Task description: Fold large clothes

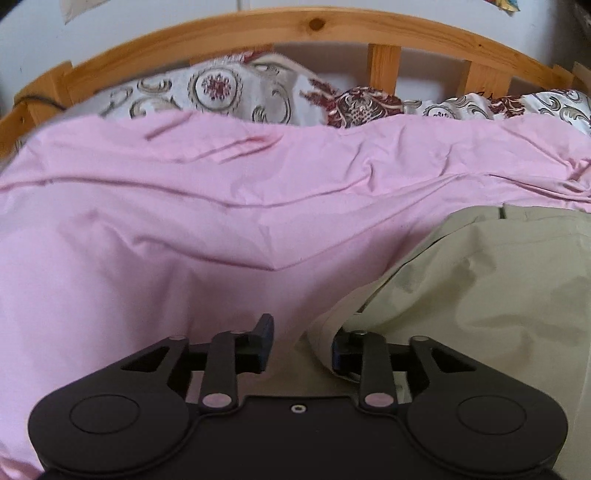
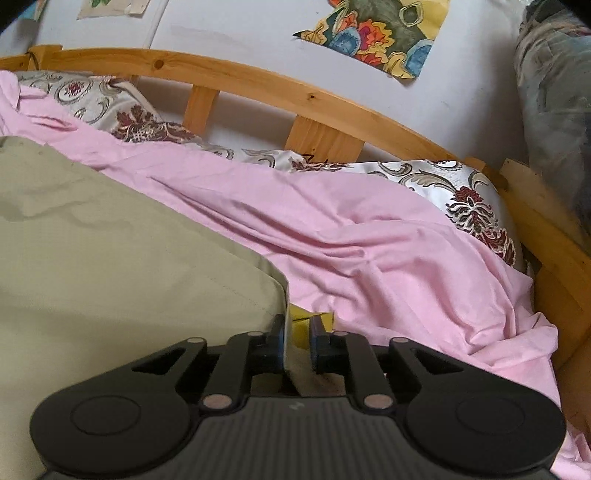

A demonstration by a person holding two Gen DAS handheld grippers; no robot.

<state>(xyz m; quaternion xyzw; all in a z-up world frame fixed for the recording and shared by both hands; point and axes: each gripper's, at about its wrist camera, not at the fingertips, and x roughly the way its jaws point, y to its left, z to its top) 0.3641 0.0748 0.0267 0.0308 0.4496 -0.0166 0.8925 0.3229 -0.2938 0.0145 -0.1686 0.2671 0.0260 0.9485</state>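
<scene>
A large olive-beige garment (image 1: 480, 295) lies on a pink bedsheet (image 1: 147, 240). In the left wrist view my left gripper (image 1: 303, 343) is open at the garment's left edge; a fold of the cloth drapes over its right finger (image 1: 341, 354). In the right wrist view the garment (image 2: 110, 258) fills the left side. My right gripper (image 2: 297, 339) is nearly closed, with the garment's right corner edge and a bit of yellow cloth (image 2: 306, 321) between its pads.
A wooden slatted headboard (image 1: 295, 22) runs along the back, with patterned pillows (image 1: 221, 92) against it. In the right wrist view the headboard (image 2: 332, 107) curves down the right side, with a pillow (image 2: 469, 199) at the bed's corner. A colourful poster (image 2: 376, 29) hangs on the wall.
</scene>
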